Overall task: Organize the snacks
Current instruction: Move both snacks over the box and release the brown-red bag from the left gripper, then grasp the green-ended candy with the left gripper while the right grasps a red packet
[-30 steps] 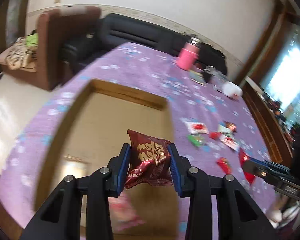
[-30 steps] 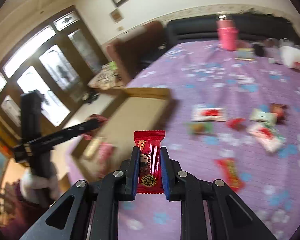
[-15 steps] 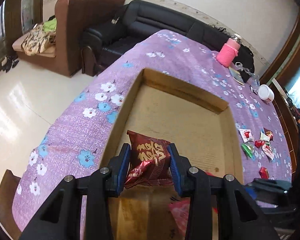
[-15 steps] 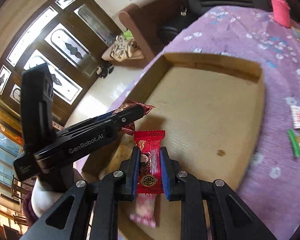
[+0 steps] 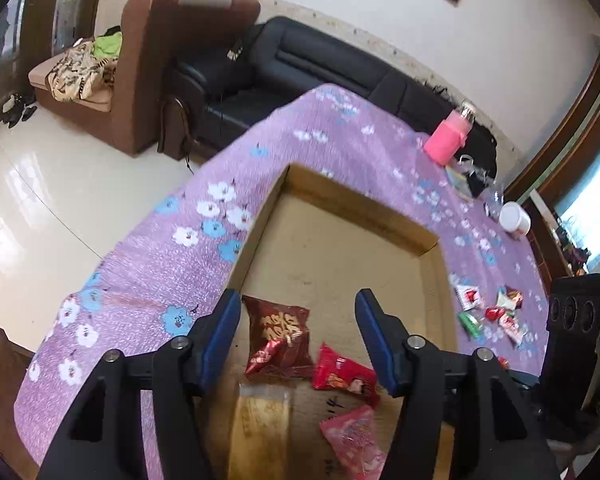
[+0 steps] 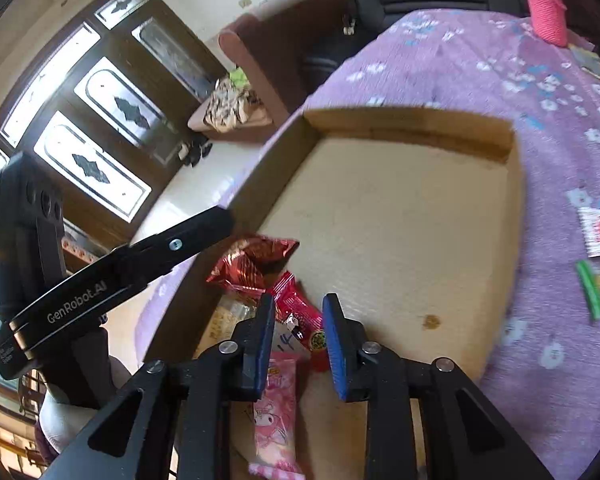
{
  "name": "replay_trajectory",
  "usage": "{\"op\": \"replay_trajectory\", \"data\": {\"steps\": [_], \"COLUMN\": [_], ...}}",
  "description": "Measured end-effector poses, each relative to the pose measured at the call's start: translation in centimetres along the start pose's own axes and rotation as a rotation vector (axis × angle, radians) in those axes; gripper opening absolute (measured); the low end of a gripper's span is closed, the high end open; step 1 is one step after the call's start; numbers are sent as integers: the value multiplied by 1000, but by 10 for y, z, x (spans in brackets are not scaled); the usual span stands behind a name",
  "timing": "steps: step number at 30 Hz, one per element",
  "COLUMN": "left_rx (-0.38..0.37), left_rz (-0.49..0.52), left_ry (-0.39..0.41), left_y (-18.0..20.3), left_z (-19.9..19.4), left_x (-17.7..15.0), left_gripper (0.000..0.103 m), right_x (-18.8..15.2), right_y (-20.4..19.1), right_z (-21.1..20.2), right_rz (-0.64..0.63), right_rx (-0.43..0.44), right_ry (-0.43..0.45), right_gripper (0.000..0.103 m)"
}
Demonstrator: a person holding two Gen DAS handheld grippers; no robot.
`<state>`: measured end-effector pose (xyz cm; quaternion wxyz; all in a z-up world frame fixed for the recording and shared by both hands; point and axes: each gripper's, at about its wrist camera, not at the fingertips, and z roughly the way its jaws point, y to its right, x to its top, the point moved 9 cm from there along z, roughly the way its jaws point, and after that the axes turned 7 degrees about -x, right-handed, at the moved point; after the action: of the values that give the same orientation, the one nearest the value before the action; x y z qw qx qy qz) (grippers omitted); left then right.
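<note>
Snack packets (image 5: 278,336) inside box (image 5: 352,204) on table (image 5: 148,264)

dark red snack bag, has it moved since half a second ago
Yes. The dark red snack bag has dropped out of the opening left gripper and lies in the cardboard box, by its left wall.

Purple tablecloth (image 5: 148,264) strewn with white and blue flowers, plain tan cardboard box (image 5: 352,208), dark red snack bag (image 5: 278,334) with gold lettering, bright red packet (image 5: 342,374), pale pink cartoon-print packet (image 6: 274,412), hot pink bottle (image 5: 446,140), black sofa (image 5: 300,76), brown armchair (image 5: 148,68).
</note>
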<state>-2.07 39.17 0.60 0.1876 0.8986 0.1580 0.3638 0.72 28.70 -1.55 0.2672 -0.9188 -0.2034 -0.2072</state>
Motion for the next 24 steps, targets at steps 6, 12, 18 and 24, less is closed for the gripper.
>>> {"op": "replay_trajectory", "data": {"steps": [6,12,18,24], "left_rx": [-42,-100,-170,-186], "left_rz": [15,55,126,171], "left_ry": [47,25,-60,-155], "left_y": [31,77,140,184], "left_z": [-29,-33,0,45], "left_x": [-3,-13,-33,-56], "left_gripper": [75,82,82,82], "right_x": [1,-18,-52,-67], "right_y": [36,127,204,216], "right_z": [-72,-145,-153,-130], "right_rz": [13,84,156,90], "right_rx": [-22,-140,-230,-269], "right_ry": [107,172,125,97], "right_gripper": [29,46,46,46]}}
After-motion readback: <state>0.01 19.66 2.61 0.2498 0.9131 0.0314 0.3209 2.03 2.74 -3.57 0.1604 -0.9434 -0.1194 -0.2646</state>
